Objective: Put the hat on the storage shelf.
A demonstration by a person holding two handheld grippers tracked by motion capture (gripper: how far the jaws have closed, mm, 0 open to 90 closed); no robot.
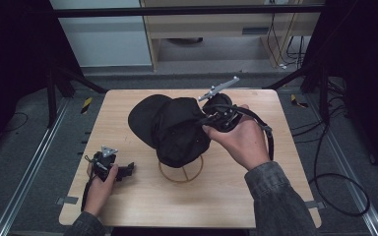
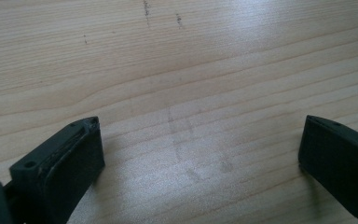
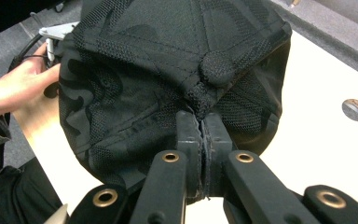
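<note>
A black cap (image 1: 170,125) with a dark camouflage pattern hangs over a round wooden stand (image 1: 181,171) at the middle of the table. My right gripper (image 1: 207,117) is shut on the cap's fabric at its right side. In the right gripper view the jaws stand pressed together on a fold of the cap (image 3: 168,70), just below the crown button (image 3: 219,65). My left gripper (image 1: 128,169) rests low at the table's front left, held in a hand. Its jaws stand wide apart over bare wood (image 2: 191,84), with nothing between its fingertips (image 2: 60,161).
The wooden table (image 1: 256,187) has a dark floor on all sides, with metal rails left and right. Black cables (image 1: 334,182) lie on the floor at the right. A small round metal disc (image 3: 355,109) is set in the tabletop.
</note>
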